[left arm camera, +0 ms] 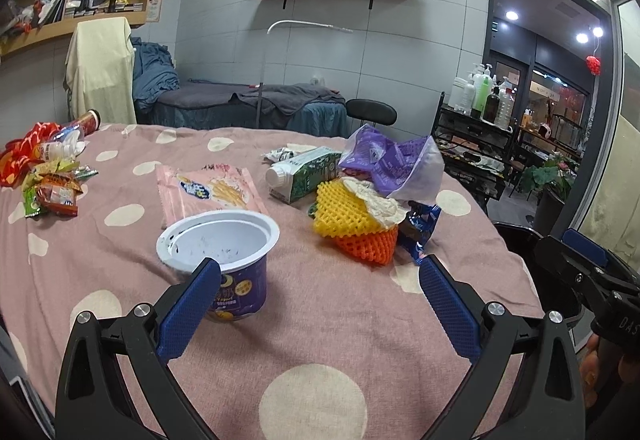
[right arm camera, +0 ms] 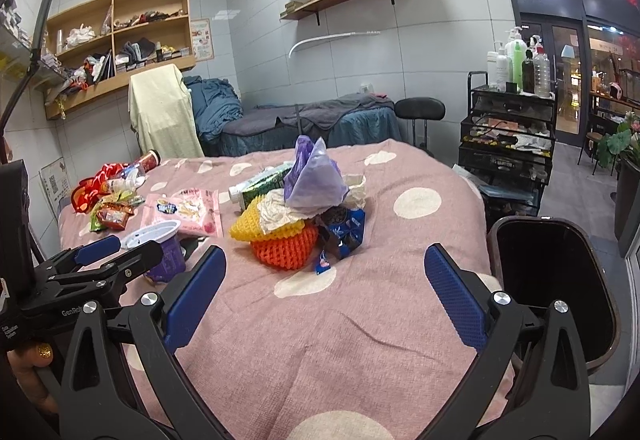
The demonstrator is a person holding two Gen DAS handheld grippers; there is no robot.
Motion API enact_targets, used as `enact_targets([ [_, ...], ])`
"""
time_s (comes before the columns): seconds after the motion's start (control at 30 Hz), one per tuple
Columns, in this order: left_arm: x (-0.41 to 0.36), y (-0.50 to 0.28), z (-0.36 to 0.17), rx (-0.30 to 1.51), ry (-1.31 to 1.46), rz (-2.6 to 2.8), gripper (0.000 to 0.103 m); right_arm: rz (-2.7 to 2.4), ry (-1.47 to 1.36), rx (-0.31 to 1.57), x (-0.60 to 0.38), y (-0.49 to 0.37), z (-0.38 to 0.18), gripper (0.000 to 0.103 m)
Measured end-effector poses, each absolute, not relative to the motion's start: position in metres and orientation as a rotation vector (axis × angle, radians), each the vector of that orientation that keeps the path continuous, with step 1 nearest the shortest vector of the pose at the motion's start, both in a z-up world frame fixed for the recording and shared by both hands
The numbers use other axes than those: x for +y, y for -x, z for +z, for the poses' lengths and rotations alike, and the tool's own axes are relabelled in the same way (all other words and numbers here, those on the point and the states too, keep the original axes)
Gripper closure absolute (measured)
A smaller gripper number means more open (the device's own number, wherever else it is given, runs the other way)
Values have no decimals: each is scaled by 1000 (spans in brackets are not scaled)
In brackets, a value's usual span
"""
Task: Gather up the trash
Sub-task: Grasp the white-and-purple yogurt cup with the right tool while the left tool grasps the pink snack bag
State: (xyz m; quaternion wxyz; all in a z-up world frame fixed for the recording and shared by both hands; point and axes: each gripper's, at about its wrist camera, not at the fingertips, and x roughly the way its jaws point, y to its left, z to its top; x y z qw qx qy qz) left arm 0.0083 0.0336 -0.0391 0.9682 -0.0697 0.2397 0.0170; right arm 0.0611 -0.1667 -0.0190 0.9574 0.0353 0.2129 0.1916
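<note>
1. Left gripper (left arm camera: 320,276): fingers (left arm camera: 188,314) spread wide and holding nothing, the near one just at the rim of the yogurt cup (left arm camera: 224,260).
2. Right gripper (right arm camera: 324,288): fingers (right arm camera: 194,298) apart too, empty, aimed at the trash pile.
3. The cup looks light, thin-walled and crushable; I'd pinch across the rim, gently.
4. The foam fruit nets (right arm camera: 276,236) should be soft and springy, easy to squeeze anywhere. The crinkly purple bag (right arm camera: 312,180) and blue wrapper (right arm camera: 344,232) may slip.
5. The milk carton (left arm camera: 304,174) lies on its side, stiffer.
6. The tabletop (right arm camera: 320,340) wears a pink dotted cloth that could bunch.
7. A dark bin (right arm camera: 552,280) stands open beside the edge; shelves line the tiled room.
</note>
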Motion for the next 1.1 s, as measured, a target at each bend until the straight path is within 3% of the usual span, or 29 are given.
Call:
enact_targets([
  [0.43,113,-7,-34,503,247,122,5,574,-9,561,-111,-93,-28,5],
  [0.73,174,-75,-33,628,403,27,6,728,119,582,-45,-97,-24,5],
  [1.1,192,-125,-56,756,471,-68,50,922,232,747,43,-129,-43,5],
])
